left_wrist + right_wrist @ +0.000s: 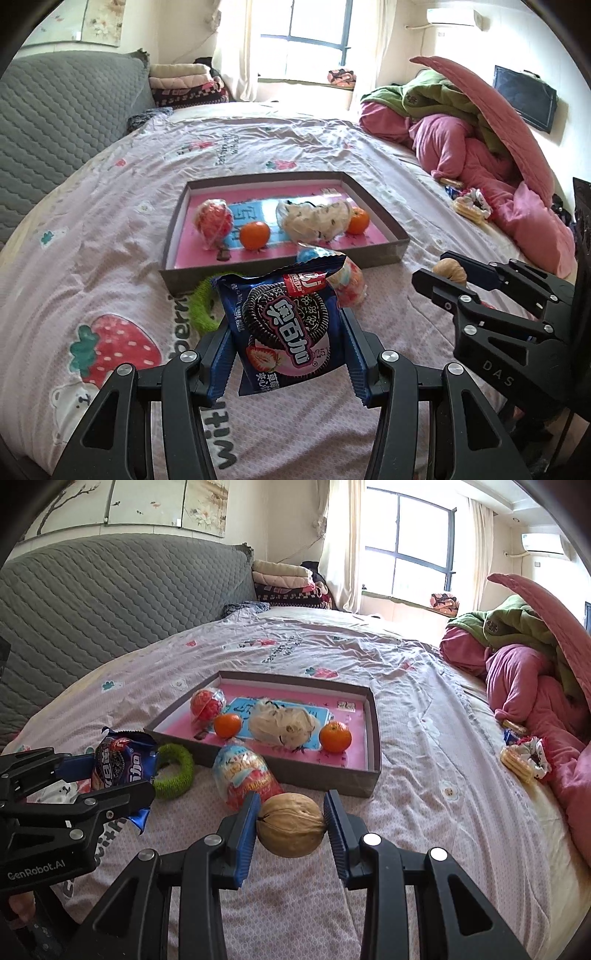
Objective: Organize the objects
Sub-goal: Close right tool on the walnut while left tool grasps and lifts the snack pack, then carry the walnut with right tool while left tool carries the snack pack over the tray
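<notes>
My left hand-held gripper (288, 332) clamps a cookie packet (284, 328); my right hand-held gripper (291, 827) pinches a walnut (291, 824). The tray (332, 779) lies straight ahead of both on the bed, its long side crosswise, nearer the right one, I judge.

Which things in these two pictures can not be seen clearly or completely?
- Green ring: left wrist view, mostly hidden behind the cookie packet in the left tool.
- Walnut: left wrist view, partly behind the right tool.
- Small items by the pink blankets: right wrist view, too small to identify.
</notes>
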Tool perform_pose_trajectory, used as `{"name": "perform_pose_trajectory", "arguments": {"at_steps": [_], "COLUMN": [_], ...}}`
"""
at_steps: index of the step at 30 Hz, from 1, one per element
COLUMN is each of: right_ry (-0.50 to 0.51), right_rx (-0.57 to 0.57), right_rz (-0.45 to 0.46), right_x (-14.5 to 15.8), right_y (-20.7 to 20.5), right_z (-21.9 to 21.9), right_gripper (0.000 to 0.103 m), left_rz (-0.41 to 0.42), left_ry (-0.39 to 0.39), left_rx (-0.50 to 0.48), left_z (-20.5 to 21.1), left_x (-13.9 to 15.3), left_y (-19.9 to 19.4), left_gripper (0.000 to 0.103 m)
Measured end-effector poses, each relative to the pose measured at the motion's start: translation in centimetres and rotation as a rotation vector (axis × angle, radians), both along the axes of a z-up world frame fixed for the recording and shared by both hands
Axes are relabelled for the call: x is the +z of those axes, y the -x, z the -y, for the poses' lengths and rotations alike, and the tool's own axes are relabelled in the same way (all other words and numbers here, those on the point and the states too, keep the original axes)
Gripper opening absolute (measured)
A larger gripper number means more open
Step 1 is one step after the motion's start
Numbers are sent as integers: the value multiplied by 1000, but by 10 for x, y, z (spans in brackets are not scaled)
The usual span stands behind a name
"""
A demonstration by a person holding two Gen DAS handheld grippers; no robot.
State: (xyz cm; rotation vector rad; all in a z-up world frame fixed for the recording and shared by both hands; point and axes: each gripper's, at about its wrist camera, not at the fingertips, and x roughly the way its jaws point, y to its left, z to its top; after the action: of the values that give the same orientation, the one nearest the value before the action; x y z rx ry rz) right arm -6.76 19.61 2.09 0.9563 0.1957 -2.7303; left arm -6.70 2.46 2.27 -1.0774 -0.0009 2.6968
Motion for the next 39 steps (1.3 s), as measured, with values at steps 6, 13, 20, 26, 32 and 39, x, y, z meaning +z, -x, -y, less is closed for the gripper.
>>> {"name": "perform_pose_trajectory", "arguments": {"at_steps": [6,13,20,26,32,39], "right_ry": [-2,0,3,6,3,-4], "right_rx": [1,16,20,18,18,16], "right_rz": [-28,-56,-76,-96,-125,-162], "right_x": [11,23,33,43,53,66], "right_y": [6,13,22,31,39,47], "right_z": [3,9,12,9,8,8], "right_gripper": [36,36,36,36,36,36], "left_rz": [-22,-41,-56,-75,-106,-141], "left_ry": [0,-9,-6,5,15,34], "left_rx": [20,28,43,56,66,79], "left_z": [7,10,12,17,20,24], "left_x": [9,19,27,35,47,60], "left_y": [8,16,24,31,38,47], "left_gripper": [54,54,54,54,54,54]}}
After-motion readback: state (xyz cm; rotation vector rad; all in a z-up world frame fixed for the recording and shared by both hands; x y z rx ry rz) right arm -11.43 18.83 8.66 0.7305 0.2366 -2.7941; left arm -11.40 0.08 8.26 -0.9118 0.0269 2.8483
